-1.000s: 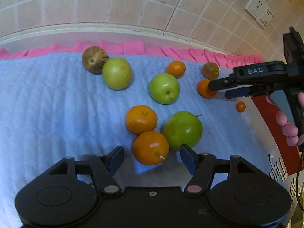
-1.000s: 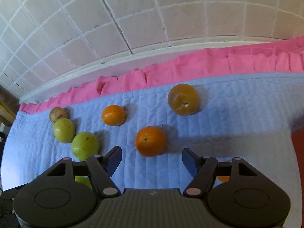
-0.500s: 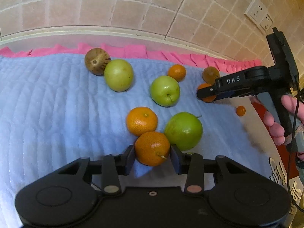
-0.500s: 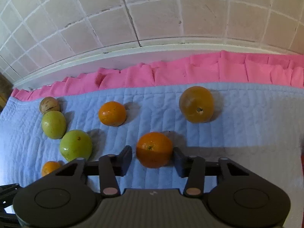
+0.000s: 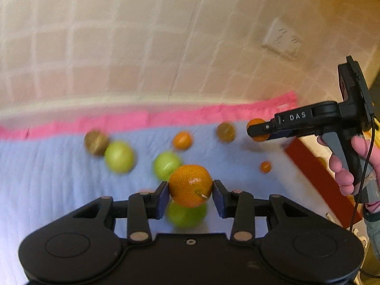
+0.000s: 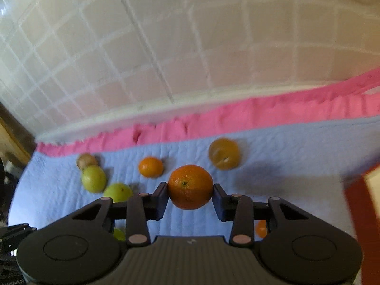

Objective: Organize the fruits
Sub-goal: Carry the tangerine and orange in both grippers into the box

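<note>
Two oranges in hand, one per gripper. Left gripper (image 5: 190, 193) has its jaws pressed on both sides of a stemmed orange (image 5: 190, 185), held clear above the blue quilt (image 5: 47, 178); a big green fruit (image 5: 186, 213) sits directly under it. Right gripper (image 6: 190, 193) is clamped the same way on a second orange (image 6: 190, 186), also off the cloth.

What I think the next move turns on: the red box (image 5: 315, 173) at the quilt's right edge looks like the only candidate drop spot. From the left wrist view it lies well to the right of my left jaws, and the right gripper (image 5: 257, 130) hangs almost over its near corner. So the right hand is nearer; I'd place from it first, then bring the left across. Round fruit, so no long axis to worry about.

Hard to read:
- Both views are motion-blurred, so the loose fruit is smeared: two green ones (image 5: 118, 156), a brown one (image 5: 96, 140), small oranges.
- Box is cut off in both views; I can't see inside it or tell whether it's really a container.
- Tiny orange fruit (image 5: 265, 166) lies near the box; in the right wrist view it's half hidden behind the finger linkage.
</note>
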